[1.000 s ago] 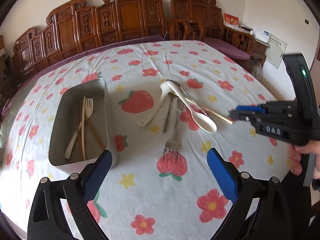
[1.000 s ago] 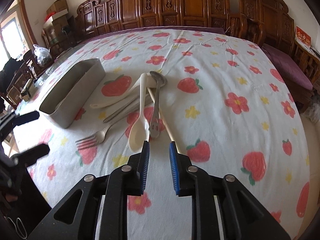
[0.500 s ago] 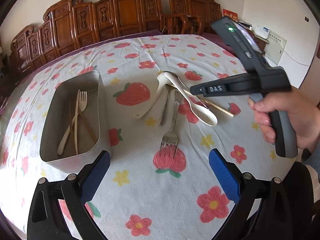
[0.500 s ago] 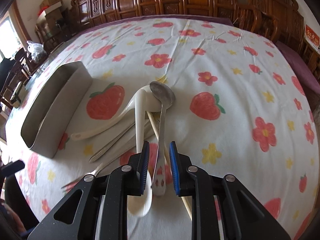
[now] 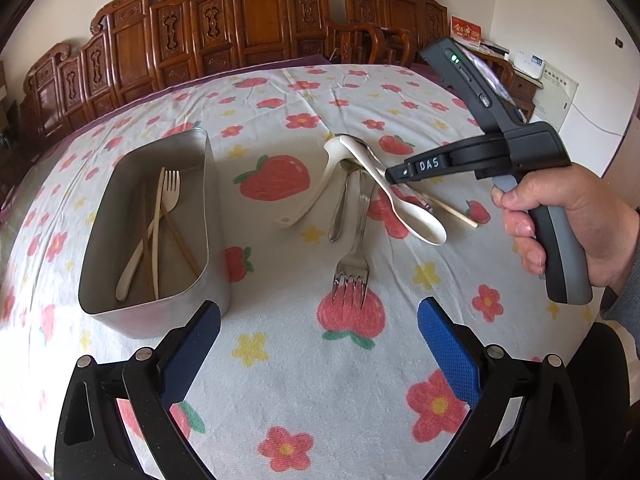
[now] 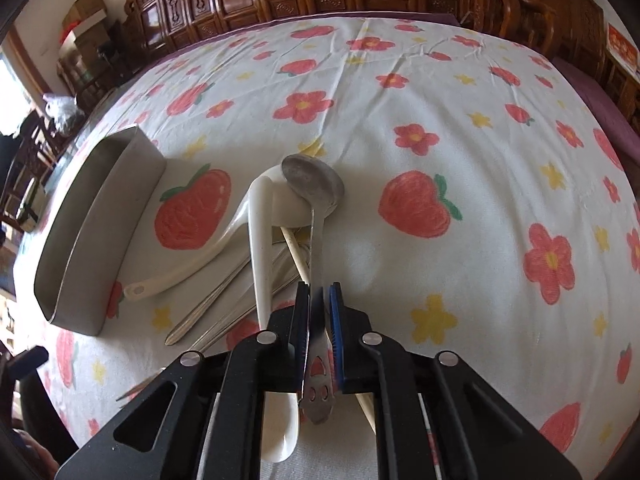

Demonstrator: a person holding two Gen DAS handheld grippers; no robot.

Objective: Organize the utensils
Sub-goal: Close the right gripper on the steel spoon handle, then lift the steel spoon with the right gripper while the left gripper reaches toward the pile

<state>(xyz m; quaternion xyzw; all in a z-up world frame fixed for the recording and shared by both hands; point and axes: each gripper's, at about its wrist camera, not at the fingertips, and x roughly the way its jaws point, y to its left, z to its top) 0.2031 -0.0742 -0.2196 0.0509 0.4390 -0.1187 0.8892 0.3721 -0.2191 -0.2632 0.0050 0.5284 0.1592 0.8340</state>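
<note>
Right tool (image 6: 319, 304) closing on metal spoon (image 6: 316, 196) handle; left tool (image 5: 318, 344) wide.

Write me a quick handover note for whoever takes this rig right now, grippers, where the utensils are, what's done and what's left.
Right gripper: jaws closing around the metal spoon handle in the pile; not lifted yet.
Left gripper: open, empty, above the tablecloth near the metal tin.
In the tin: a cream fork, other pale utensils and chopsticks.
Left on the cloth: metal spoon, two white spoons, metal fork, a chopstick and another metal utensil.
Next: probably lift the spoon into the tin, then the rest.
</note>
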